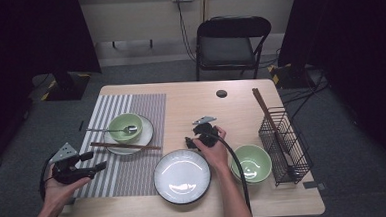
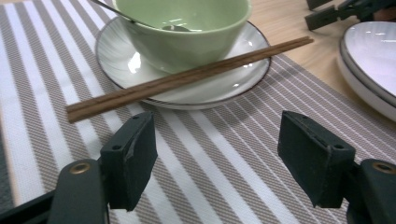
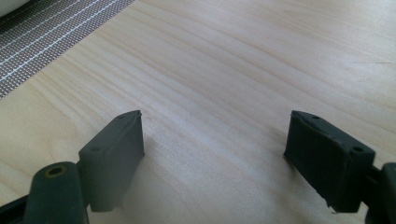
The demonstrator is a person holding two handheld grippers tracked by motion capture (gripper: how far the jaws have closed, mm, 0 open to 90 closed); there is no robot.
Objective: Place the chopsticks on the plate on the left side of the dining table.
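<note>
Across plate rim (image 1: 147,136): chopsticks (image 1: 125,146) flat, long axis left-right.

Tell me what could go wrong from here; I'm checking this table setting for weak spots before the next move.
1. The chopsticks lie loosely across the rim of the small plate, one end overhanging it. A nudge from the open left gripper just in front of them could roll them off.
2. The spoon rests in the green bowl with its handle over the rim; bumping the bowl could tip it out.
</note>
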